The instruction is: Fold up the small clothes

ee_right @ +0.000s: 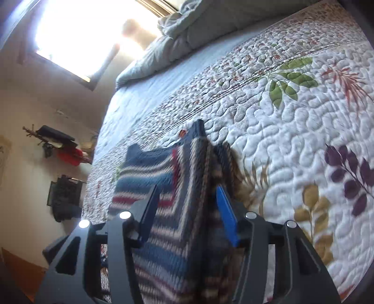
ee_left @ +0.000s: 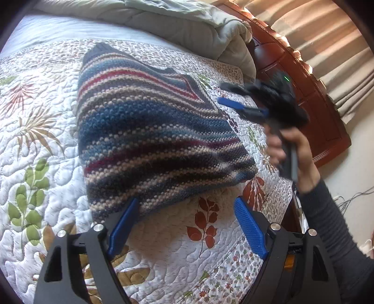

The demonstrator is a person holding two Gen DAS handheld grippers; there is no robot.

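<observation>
A bed is covered by a floral quilted bedspread (ee_left: 46, 145), with a grey-green duvet (ee_left: 187, 21) bunched at its far end. On the bedspread a striped knitted sweater (ee_left: 149, 131) is laid folded. The left gripper (ee_left: 187, 224) is held spread wide at the sweater's near edge, gripping nothing. The right gripper (ee_right: 187, 208) is seen part-spread with sweater folds between its blue pads (ee_right: 226, 217); whether these are pinched cannot be told.

left wrist view: looking steeply down along its blue fingers (ee_left: 250, 230), close over the striped sweater (ee_left: 154, 135) on the floral quilt (ee_left: 46, 131), wooden headboard at upper right. right wrist view: tilted, blurred, nearer the same sweater (filling lower centre), window at upper left. shared: sweater, quilt, grey duvet (ee_left: 187, 25).
</observation>
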